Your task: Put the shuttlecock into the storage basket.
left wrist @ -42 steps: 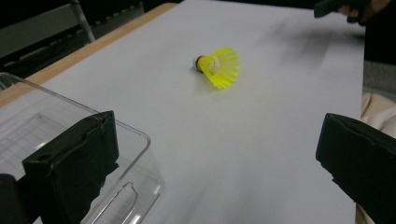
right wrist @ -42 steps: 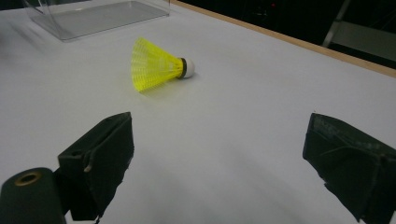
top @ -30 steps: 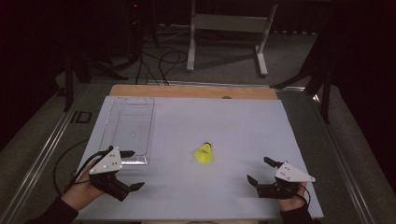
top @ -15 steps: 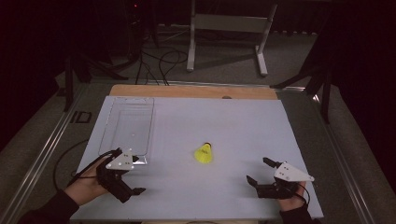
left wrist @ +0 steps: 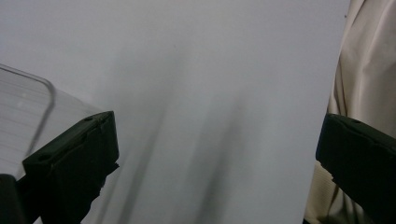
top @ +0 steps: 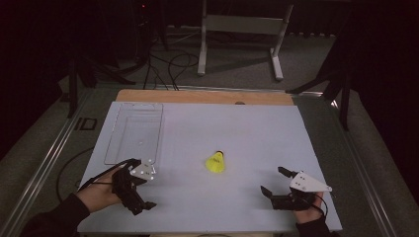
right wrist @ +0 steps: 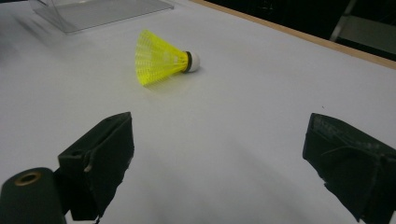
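At the left of the high view, the left gripper (top: pixel 140 195) sits low over the near edge of the white matte tabletop (top: pixel 247 128), held in a dark-sleeved hand (top: pixel 101 193). Its black, blocky jaws stand wide apart with nothing between them; its own view shows bare white surface in the gap. Just beyond it lies a clear, flat rectangular plastic tray (top: pixel 136 132) with rounded corners and faint ribbing, reaching toward the table's far wooden edge strip (top: pixel 202 96). One rounded corner of it shows beside the left jaw in the left gripper view. Near the table's middle lies a bright yellow shuttlecock (top: pixel 216 162) on its side, a netted plastic cone skirt with a white rounded cork tip, well apart from both tools. At the right, the right gripper (top: pixel 274 183) rests with jaws spread and empty, facing the shuttlecock, a grey three-cornered plate on top.
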